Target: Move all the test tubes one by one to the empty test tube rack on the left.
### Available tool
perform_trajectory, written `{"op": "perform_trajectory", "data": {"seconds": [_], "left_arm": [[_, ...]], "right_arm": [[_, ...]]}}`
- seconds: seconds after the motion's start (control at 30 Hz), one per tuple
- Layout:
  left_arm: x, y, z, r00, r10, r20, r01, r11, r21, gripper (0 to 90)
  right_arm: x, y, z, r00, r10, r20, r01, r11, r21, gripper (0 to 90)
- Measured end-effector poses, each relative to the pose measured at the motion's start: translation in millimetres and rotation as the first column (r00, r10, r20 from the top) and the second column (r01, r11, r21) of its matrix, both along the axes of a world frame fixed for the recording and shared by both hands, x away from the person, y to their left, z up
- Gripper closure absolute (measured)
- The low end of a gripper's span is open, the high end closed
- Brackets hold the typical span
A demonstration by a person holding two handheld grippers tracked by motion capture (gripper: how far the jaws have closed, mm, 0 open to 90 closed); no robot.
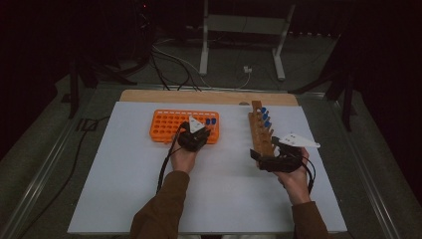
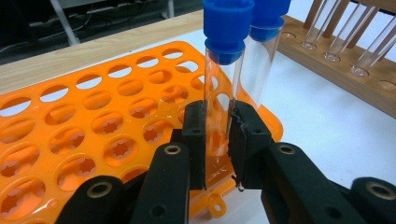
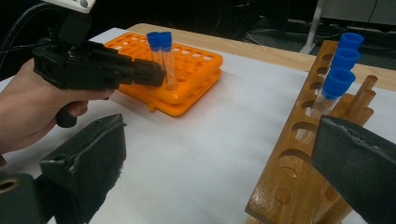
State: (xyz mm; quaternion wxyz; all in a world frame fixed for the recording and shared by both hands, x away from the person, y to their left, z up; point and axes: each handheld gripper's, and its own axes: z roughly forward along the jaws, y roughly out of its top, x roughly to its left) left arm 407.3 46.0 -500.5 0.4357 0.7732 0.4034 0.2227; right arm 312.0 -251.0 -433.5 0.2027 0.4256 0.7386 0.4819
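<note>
A person at a white table (image 1: 124, 199) works two hand-held grippers between two racks. At centre left of the high view, the left gripper (image 2: 218, 140) has its black jaws clamped on a clear, blue-capped test tube (image 2: 219, 93); the pads (image 2: 194, 135) press its glass wall from both sides, low on the tube. The tube stands upright, long axis vertical, its foot seated in a hole at the near right corner of the orange rack (image 2: 93, 130), with a second capped tube (image 2: 264, 65) just beside it, behind and to the right. In the right gripper view both blue caps appear at upper centre, the left gripper coming at them level from the left of the frame. The right gripper (image 3: 219, 154), at centre right of the high view, stands with its jaws wide apart, one on each side of the near end of the wooden rack (image 3: 299, 158), holding nothing that can be made out. That rack carries three more capped tubes (image 3: 336, 84) toward its far end. The left hand (image 1: 184, 158) is the one already on the tube, so the coming move likely runs along the tube's own axis: straight down to seat it, or straight up to lift it clear of the hole
</note>
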Motion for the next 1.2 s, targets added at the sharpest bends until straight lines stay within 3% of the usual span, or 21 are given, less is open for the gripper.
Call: {"op": "perform_trajectory", "data": {"seconds": [0.13,0.17,0.2,0.37,0.43,0.5,0.57,0.67,0.97,1.2], "left_arm": [[0.0,1.3,0.7,0.9999,0.001,-0.01,-0.001,1.0,-0.009,77.4],[-0.1,1.9,1.0,0.9998,0.009,-0.016,-0.01,0.9996,-0.028,75.5],[-0.3,3.4,1.6,0.9996,0.016,-0.022,-0.017,0.9989,-0.045,66.8],[-6.3,7.1,5.4,0.9986,0.052,-0.006,-0.053,0.9944,-0.091,47.6],[-9.1,11.3,6.6,0.9975,0.07,-0.014,-0.071,0.9856,-0.153,37.7],[-12.3,14.2,7.0,0.9965,0.08,-0.023,-0.083,0.9787,-0.188,31.1],[-16.6,14.2,8.2,0.9936,0.112,-0.013,-0.112,0.9793,-0.168,15.2],[-21.5,17.2,12.1,0.9928,0.119,-0.012,-0.12,0.9809,-0.153,3.5],[-45.1,46.8,32.9,0.9914,0.126,0.037,-0.119,0.9802,-0.159,0.9],[-63.7,75.4,42.7,0.9954,0.095,0.009,-0.092,0.9788,-0.183,0.9]], "right_arm": [[0.4,-1.0,-0.6,1.0,-0.002,-0.002,0.002,1.0,0.002,3.4],[0.4,-1.1,-0.6,1.0,-0.002,-0.002,0.002,1.0,0.003,3.4],[0.4,-1.2,-0.7,1.0,-0.003,-0.002,0.003,1.0,0.004,3.4],[1.2,-1.9,-2.1,0.9999,-0.008,-0.006,0.008,1.0,0.003,3.3],[1.6,-2.2,-3.2,0.9999,-0.01,-0.007,0.01,0.9999,0.003,3.3],[1.7,-2.2,-3.8,0.9999,-0.014,-0.004,0.014,0.9999,-0.006,3.3],[1.8,-2.2,-4.3,0.9999,-0.016,-0.006,0.016,0.9999,-0.003,3.3],[2.0,-2.2,-4.6,0.9998,-0.017,-0.004,0.017,0.9998,-0.003,3.3],[2.1,-1.6,-7.0,0.9996,-0.025,-0.01,0.025,0.9997,-0.003,3.3],[2.0,-0.1,-8.0,0.9996,-0.028,-0.008,0.028,0.9996,-0.009,3.3]]}}
